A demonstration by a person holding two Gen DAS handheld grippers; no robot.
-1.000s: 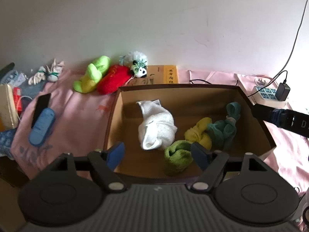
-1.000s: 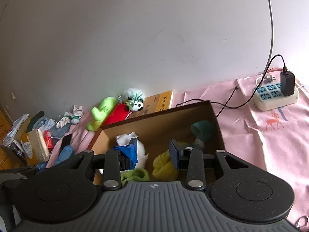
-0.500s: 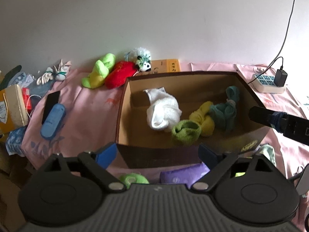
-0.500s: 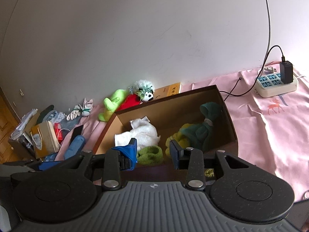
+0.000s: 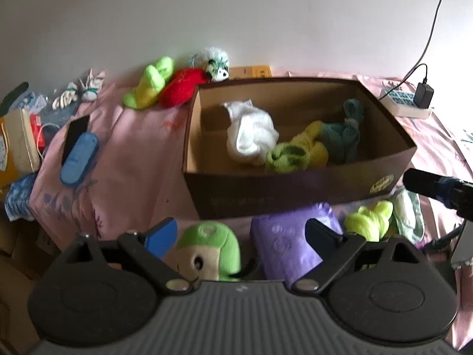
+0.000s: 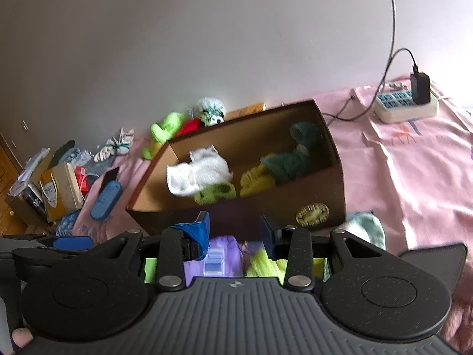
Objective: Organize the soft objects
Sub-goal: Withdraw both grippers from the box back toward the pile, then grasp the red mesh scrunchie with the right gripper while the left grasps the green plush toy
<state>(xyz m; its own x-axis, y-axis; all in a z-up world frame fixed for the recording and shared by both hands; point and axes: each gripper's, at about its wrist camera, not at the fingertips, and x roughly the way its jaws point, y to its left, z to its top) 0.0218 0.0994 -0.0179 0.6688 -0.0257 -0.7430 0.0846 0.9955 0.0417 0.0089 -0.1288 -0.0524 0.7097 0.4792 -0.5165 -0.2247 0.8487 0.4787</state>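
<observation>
A brown cardboard box (image 5: 295,195) (image 6: 331,198) on the pink cloth holds a white sock bundle (image 5: 251,136) (image 6: 201,173), a green one (image 5: 283,155), a yellow one (image 5: 313,145) and a teal one (image 5: 343,130). In front of the box lie a green plush head (image 5: 207,248), a purple pack (image 5: 283,242) (image 6: 218,254), a neon yellow bundle (image 5: 369,222) (image 6: 263,263) and a pale mint item (image 5: 409,216) (image 6: 366,227). My left gripper (image 5: 241,236) is open and empty above the plush and pack. My right gripper (image 6: 235,230) is open and empty.
Green (image 5: 150,81) and red (image 5: 183,85) plush toys and a panda toy (image 5: 217,65) lie behind the box by the wall. A blue case (image 5: 78,159), a black phone (image 5: 75,131) and clutter sit at the left. A power strip (image 5: 405,103) (image 6: 405,106) is at the right.
Both grippers have pulled back from over the box towards the front, so the toys and pack in front of the box have come into view. Both stay open.
</observation>
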